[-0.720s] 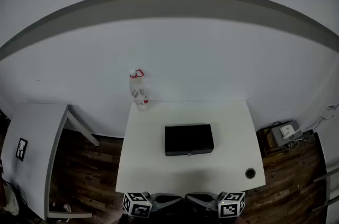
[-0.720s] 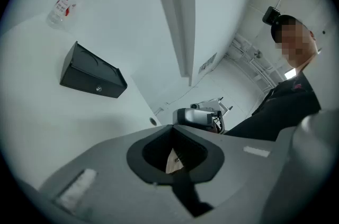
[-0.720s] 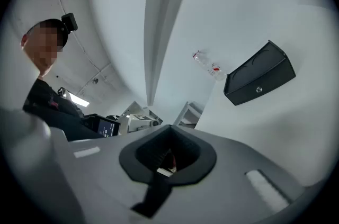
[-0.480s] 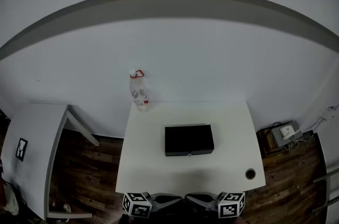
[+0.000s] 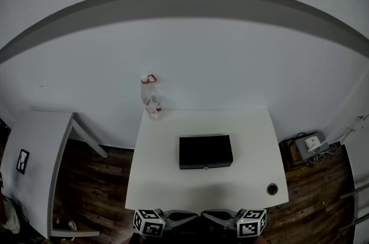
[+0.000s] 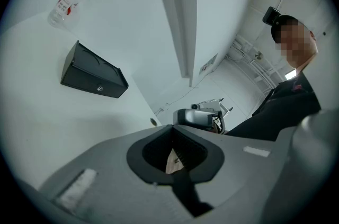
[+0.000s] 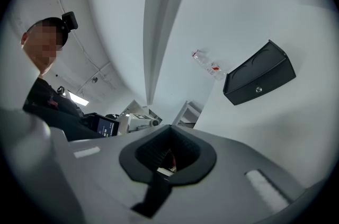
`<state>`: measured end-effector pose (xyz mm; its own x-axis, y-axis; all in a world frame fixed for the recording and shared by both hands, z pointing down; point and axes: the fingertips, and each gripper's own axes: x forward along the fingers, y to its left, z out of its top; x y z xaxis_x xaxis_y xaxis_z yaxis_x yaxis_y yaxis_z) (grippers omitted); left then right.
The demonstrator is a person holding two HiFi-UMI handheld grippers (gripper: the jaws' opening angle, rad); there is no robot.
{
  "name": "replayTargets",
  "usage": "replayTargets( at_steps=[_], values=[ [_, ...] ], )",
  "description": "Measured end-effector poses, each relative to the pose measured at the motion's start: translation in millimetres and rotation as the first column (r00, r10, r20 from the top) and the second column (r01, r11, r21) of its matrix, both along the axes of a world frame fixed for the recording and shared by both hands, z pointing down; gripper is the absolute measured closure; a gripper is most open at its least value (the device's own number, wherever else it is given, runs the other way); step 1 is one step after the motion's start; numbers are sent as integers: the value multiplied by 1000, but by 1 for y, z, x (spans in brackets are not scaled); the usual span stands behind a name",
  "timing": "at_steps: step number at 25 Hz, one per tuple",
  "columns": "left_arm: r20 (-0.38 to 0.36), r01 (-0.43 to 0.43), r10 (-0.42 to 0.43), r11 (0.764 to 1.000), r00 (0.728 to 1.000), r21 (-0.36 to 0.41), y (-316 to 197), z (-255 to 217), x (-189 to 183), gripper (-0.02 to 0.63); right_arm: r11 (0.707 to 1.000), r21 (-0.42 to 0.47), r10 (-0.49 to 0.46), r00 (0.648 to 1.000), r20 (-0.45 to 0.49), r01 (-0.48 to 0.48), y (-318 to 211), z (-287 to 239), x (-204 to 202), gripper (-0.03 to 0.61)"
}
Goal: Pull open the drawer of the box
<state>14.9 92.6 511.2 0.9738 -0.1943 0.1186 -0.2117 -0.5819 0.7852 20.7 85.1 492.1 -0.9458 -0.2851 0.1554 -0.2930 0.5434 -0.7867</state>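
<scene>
A black box [image 5: 205, 151] lies in the middle of the white table [image 5: 161, 179]. Its drawer front faces me, carries a small knob [image 5: 206, 168] and sits flush with the box. In the left gripper view the box [image 6: 92, 75] lies far off at upper left, and in the right gripper view the box [image 7: 259, 73] is at upper right. My left gripper [image 5: 193, 216] and right gripper [image 5: 209, 216] hang at the table's near edge, tips pointing at each other, well short of the box. Both have their jaws together with nothing between them.
A clear plastic bottle [image 5: 151, 97] with a red cap stands at the table's far left corner. A small round dark object [image 5: 272, 188] lies near the front right corner. A second white table [image 5: 34, 145] stands to the left. A grey device [image 5: 308, 145] with cables lies on the floor at right.
</scene>
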Motion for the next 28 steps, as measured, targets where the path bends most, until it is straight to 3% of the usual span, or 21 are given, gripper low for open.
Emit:
replayTargets(
  at_steps=[22,25,28],
  values=[
    [11,13,-13,1000,1000,4,-7,1,-4,609,999,-22,29,1000,5,-29,-6,2,5,572],
    [71,62,-63,998,995,13,-25,8,-15,609,997,-34,66,998,-16,-67,-14,7,10,572],
    [218,128,-141,989,966,69,-58,21,-34,609,992,-42,117,992,-51,-120,-22,15,18,525]
  ],
)
